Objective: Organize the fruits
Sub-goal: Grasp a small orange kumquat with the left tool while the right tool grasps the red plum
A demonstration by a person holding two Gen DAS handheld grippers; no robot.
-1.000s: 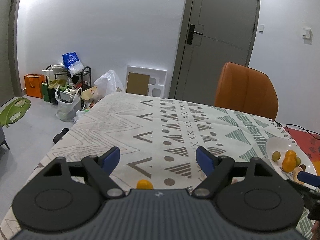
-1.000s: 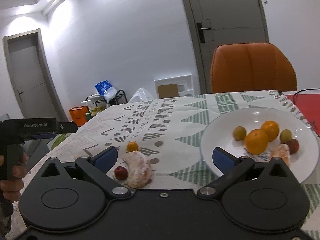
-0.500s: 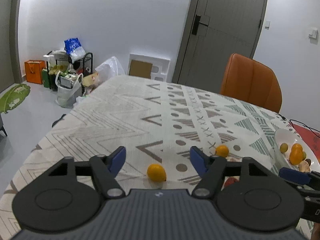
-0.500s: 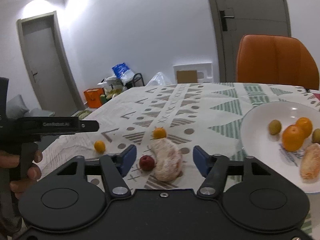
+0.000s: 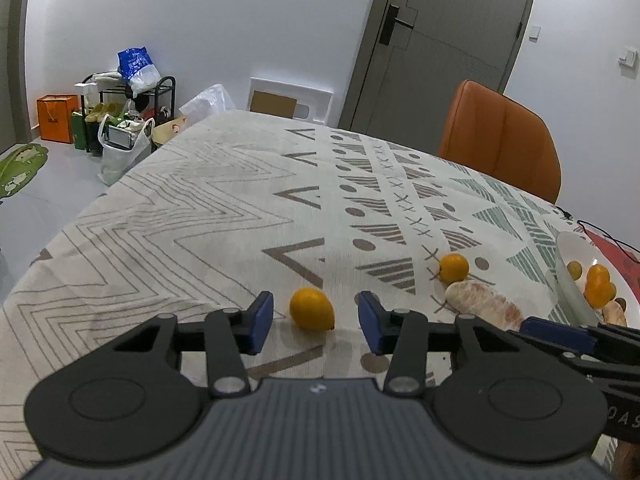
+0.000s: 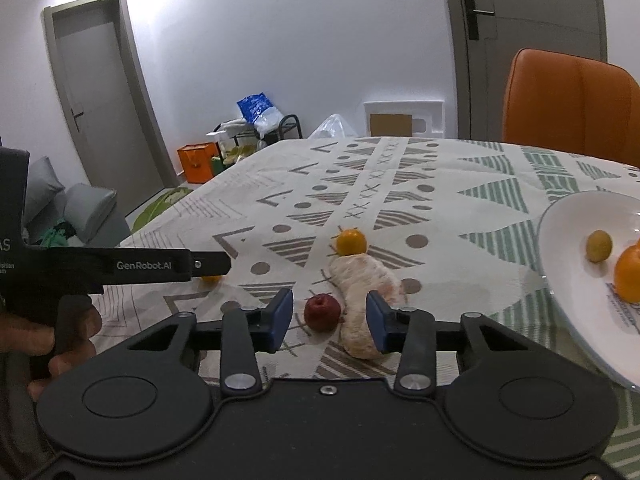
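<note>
Fruits lie loose on the patterned tablecloth point(image 5: 200, 216), and we order our worries from the largest piece to the smallest. Peeled citrus point(image 6: 366, 292), pale and soft, sits at lower centre of the right wrist view, and the right pad of the right gripper point(image 6: 329, 320) overlaps it; we judge that the jaws, which have just been closing but are not yet pinching anything, could crush or drag it. The yellow lemon-shaped fruit point(image 5: 312, 309) lies at lower centre of the left wrist view between the parted pads of the left gripper point(image 5: 316, 320), whose jaws have also just been closing with gaps on both sides; an uneven squeeze may squirt it away. The small red fruit point(image 6: 322, 312), between the right gripper's pads and just beside the citrus, could roll off. The white plate point(image 6: 560, 248), at the right edge, is the likely destination.
</note>
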